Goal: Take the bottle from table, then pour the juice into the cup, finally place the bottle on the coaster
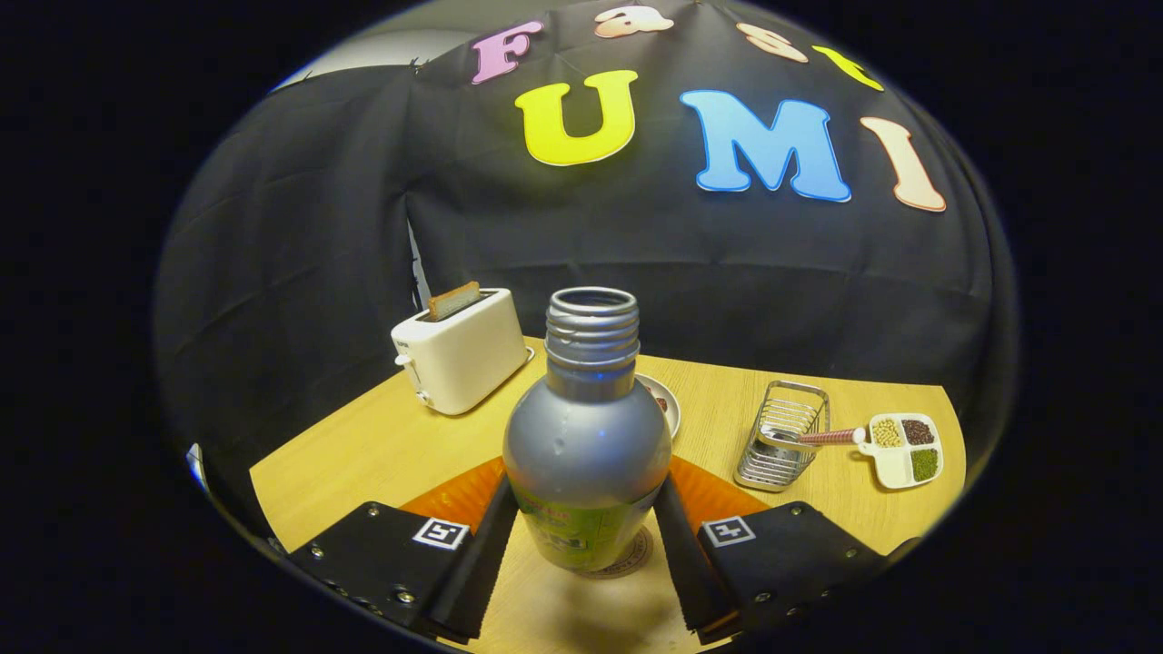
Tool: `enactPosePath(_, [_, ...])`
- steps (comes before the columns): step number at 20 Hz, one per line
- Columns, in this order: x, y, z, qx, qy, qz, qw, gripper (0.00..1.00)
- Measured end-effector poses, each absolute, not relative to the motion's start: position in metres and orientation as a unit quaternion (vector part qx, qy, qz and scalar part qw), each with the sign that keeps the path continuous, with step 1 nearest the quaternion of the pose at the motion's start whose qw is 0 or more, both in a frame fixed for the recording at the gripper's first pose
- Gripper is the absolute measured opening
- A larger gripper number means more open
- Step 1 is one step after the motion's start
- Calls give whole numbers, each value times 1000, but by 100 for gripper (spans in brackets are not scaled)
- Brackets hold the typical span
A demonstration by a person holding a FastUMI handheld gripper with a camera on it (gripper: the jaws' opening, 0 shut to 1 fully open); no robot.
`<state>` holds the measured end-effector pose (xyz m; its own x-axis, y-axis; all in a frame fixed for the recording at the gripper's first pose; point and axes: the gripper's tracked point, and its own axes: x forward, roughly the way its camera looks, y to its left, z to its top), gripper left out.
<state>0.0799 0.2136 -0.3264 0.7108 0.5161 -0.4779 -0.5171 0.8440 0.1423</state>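
Tongs [586, 536] clamping uncapped bottle [586, 445] standing on coaster [627, 559]; toaster [461, 359], wire rack [781, 436], bean dish [901, 447] lying beyond on tabletop [363, 445]; label unreadable.

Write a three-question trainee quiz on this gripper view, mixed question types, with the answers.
1. True or false: the bottle has its cap on.
2. What sticks out of the toaster: A toast, B spoon, C cup?
3. Fill in: the bottle's base stands on a round ____.

Key
1. False: the threaded neck is open.
2. A, a slice of toast.
3. Coaster. The gripper has a finger at each side of the bottle; whether both press on it can't be told.
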Motion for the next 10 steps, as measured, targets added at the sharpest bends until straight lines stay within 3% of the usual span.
enactPosePath(10, [89,220,-379,-17,257,259,931,79])
